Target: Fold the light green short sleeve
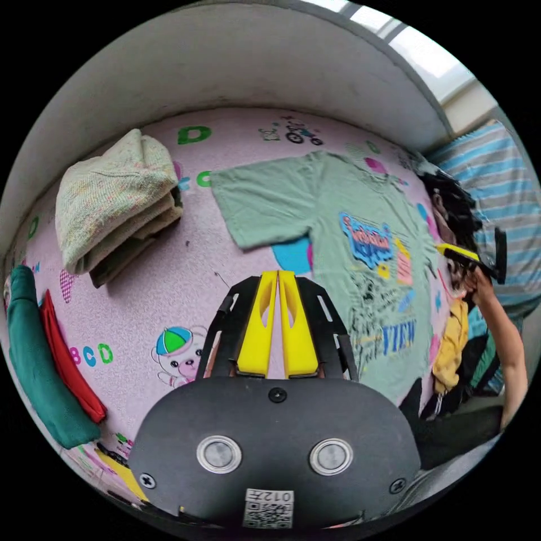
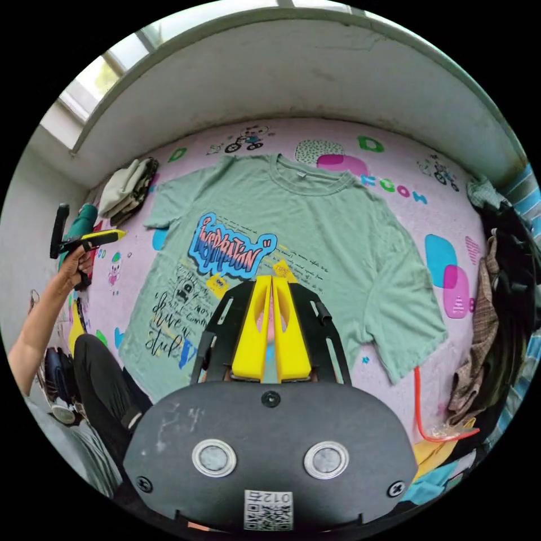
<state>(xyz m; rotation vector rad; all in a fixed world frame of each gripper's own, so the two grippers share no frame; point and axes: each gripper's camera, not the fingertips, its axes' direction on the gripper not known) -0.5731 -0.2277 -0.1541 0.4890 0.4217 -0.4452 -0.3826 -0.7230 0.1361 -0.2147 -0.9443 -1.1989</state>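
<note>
Lying flat, print up, on the pink patterned mat (image 2: 394,169), the light green short-sleeved cotton T-shirt (image 2: 315,225) awaits folding, both yellow tongs (image 1: 277,276) (image 2: 271,280) closed, empty.

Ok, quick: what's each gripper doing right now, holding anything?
Left gripper: shut, jaws together, holding nothing, above the mat.
Right gripper: shut, jaws together, holding nothing, above the light green shirt, which lies flat.

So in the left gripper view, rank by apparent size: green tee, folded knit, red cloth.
1. Green tee, largest.
2. Folded knit.
3. Red cloth, smallest; it sits at the fisheye edge, so unsure.
</note>
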